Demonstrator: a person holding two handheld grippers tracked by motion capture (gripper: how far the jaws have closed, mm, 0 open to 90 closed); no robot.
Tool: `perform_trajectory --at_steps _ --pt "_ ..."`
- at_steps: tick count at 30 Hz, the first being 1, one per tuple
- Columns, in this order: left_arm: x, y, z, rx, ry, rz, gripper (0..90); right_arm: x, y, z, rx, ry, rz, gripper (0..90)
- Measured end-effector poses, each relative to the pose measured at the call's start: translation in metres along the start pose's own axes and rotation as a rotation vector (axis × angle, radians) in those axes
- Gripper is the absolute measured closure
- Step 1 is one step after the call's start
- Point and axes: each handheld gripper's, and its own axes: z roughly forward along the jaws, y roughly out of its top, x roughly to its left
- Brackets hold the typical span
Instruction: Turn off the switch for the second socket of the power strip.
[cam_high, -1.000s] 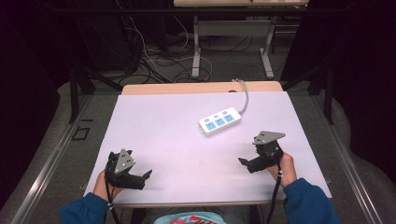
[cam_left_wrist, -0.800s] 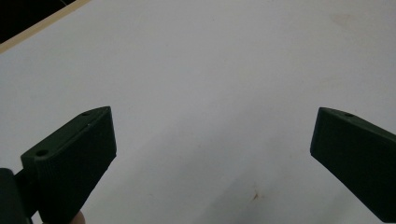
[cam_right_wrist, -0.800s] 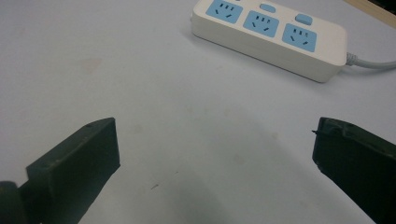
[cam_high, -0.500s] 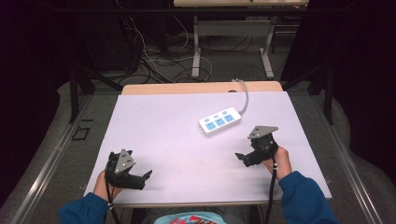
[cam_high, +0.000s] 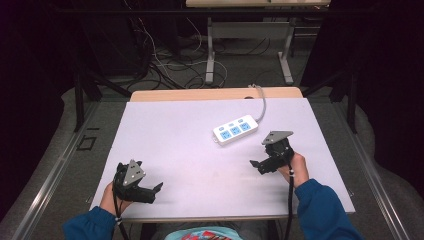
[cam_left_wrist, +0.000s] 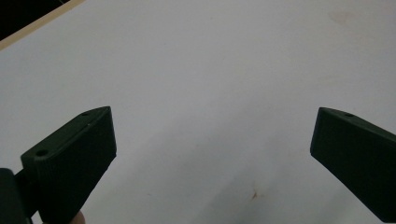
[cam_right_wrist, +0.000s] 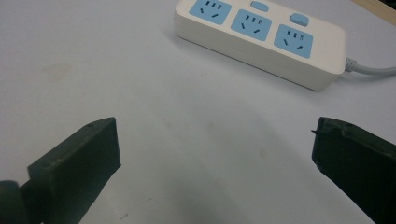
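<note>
Right gripper (cam_high: 261, 165): jaws spread wide, holding nothing, poised just short of the power strip (cam_high: 236, 129).
Left gripper (cam_high: 150, 192): jaws wide apart and empty, well away from the power strip, at the near left edge.
Power strip: white with three blue sockets, lying flat, its grey cord (cam_high: 261, 102) running off the far edge.
Table (cam_high: 180, 135): pale lilac top, faintly stained.
Room: dark beyond the power strip, cables (cam_high: 165, 70) tangled on the floor.
</note>
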Motion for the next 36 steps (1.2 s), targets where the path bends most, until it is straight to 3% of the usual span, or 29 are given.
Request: perform_trajectory --at_steps 6,7,8,23,28,36 --pt "0.0 0.0 0.0 0.001 0.001 0.0 0.2 -0.003 0.003 0.006 0.015 0.0 -0.004 0.4" --pt "0.0 0.0 0.0 0.001 0.001 0.0 0.2 -0.004 0.003 0.009 -0.011 -0.006 -0.002 0.4" --pt "0.0 0.0 0.0 0.001 0.001 0.001 0.2 -0.005 0.004 0.009 0.012 0.0 -0.002 0.4" --pt "0.0 0.0 0.0 0.0 0.002 0.001 0.3 -0.014 0.012 0.022 0.014 0.005 0.023 1.2" --pt "0.0 0.0 0.0 0.0 0.002 0.002 0.3 -0.017 0.014 0.025 0.041 0.018 0.019 0.9" --pt "0.0 0.0 0.0 0.004 0.003 0.004 0.3 -0.021 0.017 0.033 0.021 0.021 0.028 0.0"
